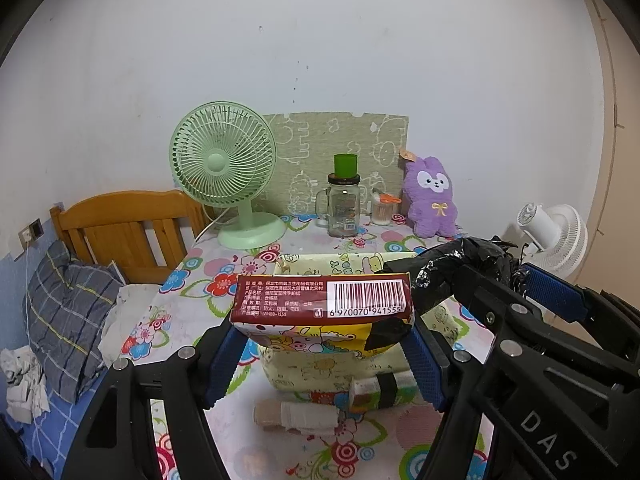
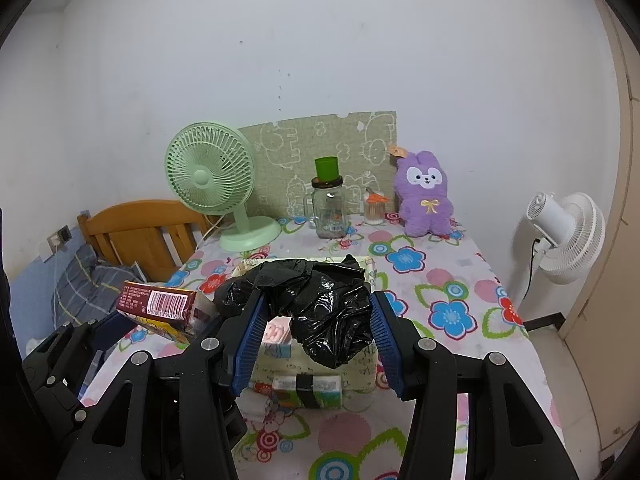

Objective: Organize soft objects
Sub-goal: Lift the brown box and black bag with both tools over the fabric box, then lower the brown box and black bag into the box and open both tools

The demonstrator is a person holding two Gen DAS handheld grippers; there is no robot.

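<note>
My left gripper (image 1: 324, 328) is shut on a tissue pack (image 1: 322, 302) with a maroon barcode side, held above the pale yellow fabric storage box (image 1: 316, 368). The pack also shows in the right wrist view (image 2: 160, 304). My right gripper (image 2: 316, 320) is shut on a crumpled black plastic bag (image 2: 320, 304), held over the same box (image 2: 312, 368); the bag also shows in the left wrist view (image 1: 460, 264). A pink pack (image 2: 278, 332) lies inside the box. A purple plush bunny (image 2: 424, 196) sits at the table's back right.
A green desk fan (image 2: 212, 176), a glass jar with a green cup on top (image 2: 330, 204) and a small container (image 2: 376, 208) stand at the back. Bandage rolls (image 1: 296, 416) and a banded pack (image 2: 308, 388) lie before the box. A bed (image 1: 72, 300) is left, a white fan (image 2: 568, 236) right.
</note>
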